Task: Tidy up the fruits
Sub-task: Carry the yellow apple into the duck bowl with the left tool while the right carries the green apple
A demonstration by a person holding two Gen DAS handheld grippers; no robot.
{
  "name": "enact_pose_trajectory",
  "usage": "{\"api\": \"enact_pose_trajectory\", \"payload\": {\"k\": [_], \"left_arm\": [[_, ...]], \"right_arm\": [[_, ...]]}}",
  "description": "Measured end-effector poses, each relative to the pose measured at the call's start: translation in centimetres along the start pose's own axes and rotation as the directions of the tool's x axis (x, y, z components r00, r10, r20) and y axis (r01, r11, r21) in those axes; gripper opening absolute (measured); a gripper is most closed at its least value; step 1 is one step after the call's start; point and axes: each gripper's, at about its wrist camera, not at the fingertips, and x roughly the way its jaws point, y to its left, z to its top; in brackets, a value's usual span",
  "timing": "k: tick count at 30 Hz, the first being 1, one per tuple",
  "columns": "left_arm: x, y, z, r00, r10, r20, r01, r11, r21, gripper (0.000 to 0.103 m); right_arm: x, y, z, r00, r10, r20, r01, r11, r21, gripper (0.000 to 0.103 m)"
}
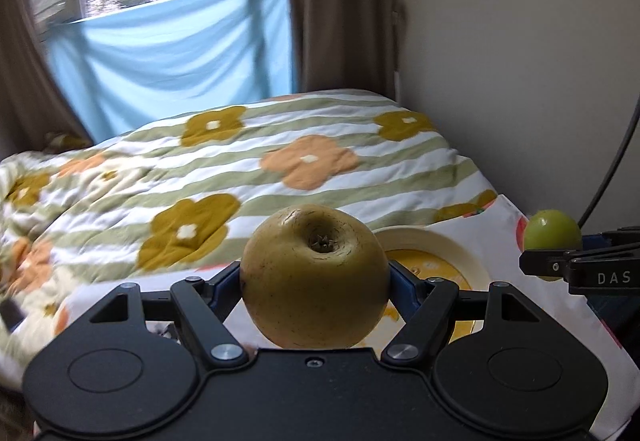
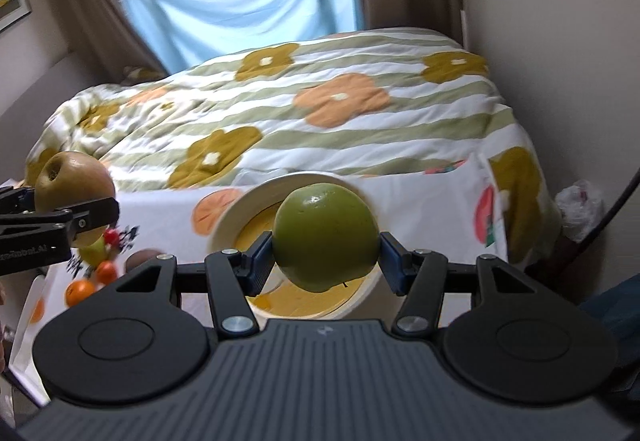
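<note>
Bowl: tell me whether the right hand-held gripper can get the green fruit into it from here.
Probably yes. The right hand-held gripper holds the green fruit right over the bowl, and nothing shows between them. The bowl's inside looks bare.

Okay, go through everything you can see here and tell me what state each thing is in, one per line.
Left gripper: shut on the yellow-brown fruit, held aloft.
Right gripper: shut on the green fruit, above the bowl.
Bowl: upright, no fruit visible inside.
Small oranges: loose on the tablecloth.

Brownish-yellow pear sits clamped between the left gripper's pads, calyx end up. Green apple is pinched in the right gripper, above the cream bowl.
</note>
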Motion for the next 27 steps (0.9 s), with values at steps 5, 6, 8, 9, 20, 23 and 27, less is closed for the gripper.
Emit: {"api": "enact_pose_trajectory", "payload": {"k": [5,6,8,9,20,23,27], "left_arm": [[4.8,-1.3,1.3,0.998,-0.06,-0.028,0.061,0.996,0.06,0.078],[5.6,-1.5,1.3,0.997,-0.07,-0.033,0.072,0.995,0.069,0.078],[7.4,-2.0,1.5,0.995,-0.086,-0.047,0.09,0.992,0.091,0.078],[8.3,-2.2,1.5,0.994,-0.094,-0.056,0.099,0.99,0.102,0.078],[16.7,-5.0,0.5,0.971,-0.153,-0.186,0.187,0.966,0.179,0.078],[17.8,-5.6,0.3,0.965,-0.161,-0.209,0.201,0.961,0.19,0.078],[18.5,-6.4,0.0,0.961,-0.163,-0.223,0.211,0.954,0.214,0.078]], "right_arm": [[1.8,-1.2,0.8,0.999,-0.047,-0.009,0.048,0.997,0.055,0.07],[2.2,-1.4,0.8,0.998,-0.054,-0.014,0.055,0.996,0.066,0.07],[3.2,-1.9,0.9,0.997,-0.066,-0.026,0.069,0.994,0.087,0.07],[3.6,-2.1,0.9,0.997,-0.072,-0.034,0.075,0.992,0.097,0.07],[7.4,-4.6,0.6,0.985,-0.137,-0.102,0.153,0.973,0.171,0.07],[7.6,-5.1,0.5,0.982,-0.149,-0.113,0.169,0.968,0.185,0.071],[7.9,-5.6,0.4,0.981,-0.156,-0.119,0.177,0.963,0.202,0.071]]}}
